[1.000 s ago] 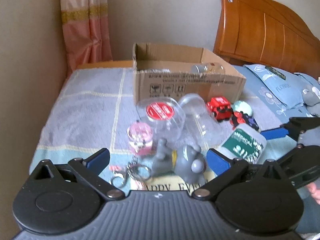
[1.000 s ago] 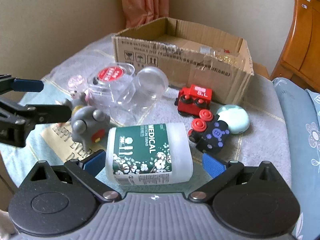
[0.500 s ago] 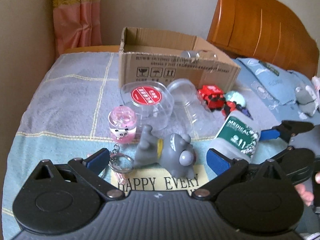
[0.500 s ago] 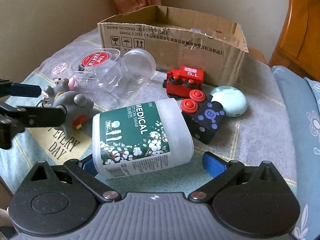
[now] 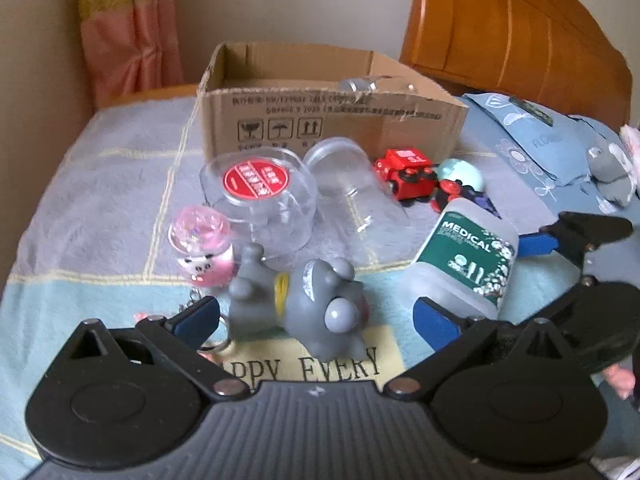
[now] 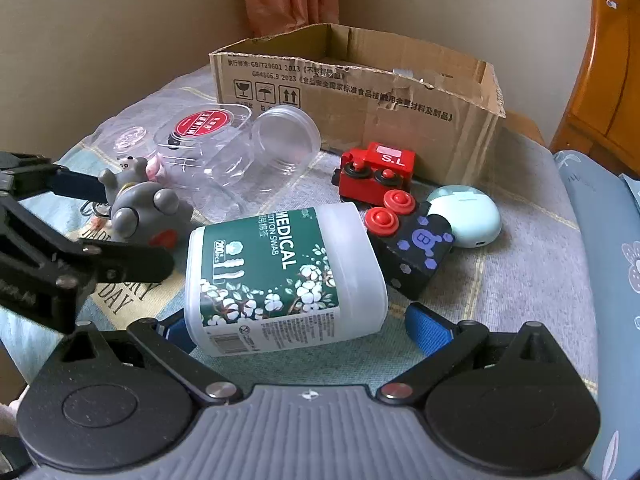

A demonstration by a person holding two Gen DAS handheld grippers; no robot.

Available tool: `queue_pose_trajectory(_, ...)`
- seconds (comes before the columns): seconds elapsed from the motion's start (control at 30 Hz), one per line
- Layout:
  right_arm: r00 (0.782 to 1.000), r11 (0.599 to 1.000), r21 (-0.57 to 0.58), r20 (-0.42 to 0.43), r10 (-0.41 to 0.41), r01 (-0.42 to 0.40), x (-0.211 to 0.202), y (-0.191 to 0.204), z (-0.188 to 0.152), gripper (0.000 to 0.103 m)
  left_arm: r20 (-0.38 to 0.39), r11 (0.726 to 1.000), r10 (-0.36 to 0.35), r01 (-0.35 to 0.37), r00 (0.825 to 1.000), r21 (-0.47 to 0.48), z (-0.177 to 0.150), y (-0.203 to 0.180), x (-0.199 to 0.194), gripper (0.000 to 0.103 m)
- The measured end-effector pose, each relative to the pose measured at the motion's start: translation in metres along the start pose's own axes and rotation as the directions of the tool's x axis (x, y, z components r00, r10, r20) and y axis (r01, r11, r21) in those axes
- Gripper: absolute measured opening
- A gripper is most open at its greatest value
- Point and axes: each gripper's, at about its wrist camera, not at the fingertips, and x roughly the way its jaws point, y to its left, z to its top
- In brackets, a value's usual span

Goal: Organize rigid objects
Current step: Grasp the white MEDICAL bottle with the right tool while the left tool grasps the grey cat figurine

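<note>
Both grippers wide open, gripping nothing. My left gripper [image 5: 314, 314] straddles the grey rubbery animal figure [image 5: 304, 304] lying on the printed blanket; my right gripper [image 6: 296, 326] brackets the toppled white plastic cotton-swab jar [image 6: 280, 276], left pad at its base. Best to close squarely across each body, lift, then carry toward the open cardboard box [image 6: 360, 96] behind.
</note>
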Motion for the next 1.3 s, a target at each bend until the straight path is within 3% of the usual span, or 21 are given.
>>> queue_pose_trajectory(0.17, 1.000, 1.000, -0.015, 0.016, 0.011, -0.011, -0.001, -0.002, -0.002, 0.103, -0.005, 0.999, 0.035, -0.034, 0.999, 0.027, -0.001, -0.005, 0.008, 0.098)
queue_pose_trajectory(0.23, 1.000, 1.000, -0.018, 0.021, 0.015, -0.014, -0.001, -0.003, -0.003, 0.103, 0.001, 0.998, 0.045, -0.045, 0.999, 0.041, -0.001, -0.006, 0.009, 0.088)
queue_pose_trajectory(0.47, 1.000, 1.000, -0.020, 0.025, 0.016, -0.015, -0.002, -0.002, -0.003, 0.103, 0.009, 0.995, 0.068, -0.069, 0.998, 0.075, -0.001, -0.006, 0.010, 0.074)
queue_pose_trajectory(0.83, 0.999, 0.999, -0.039, 0.045, 0.023, -0.021, -0.002, -0.002, -0.004, 0.103, -0.034, 0.991, 0.014, -0.009, 0.999, 0.136, -0.016, 0.001, -0.009, 0.074)
queue_pose_trajectory(1.3, 0.998, 0.989, -0.132, -0.013, 0.066, -0.068, -0.001, 0.000, 0.016, 0.103, -0.007, 0.992, 0.025, -0.024, 1.000, 0.122, -0.018, 0.002, -0.007, 0.083)
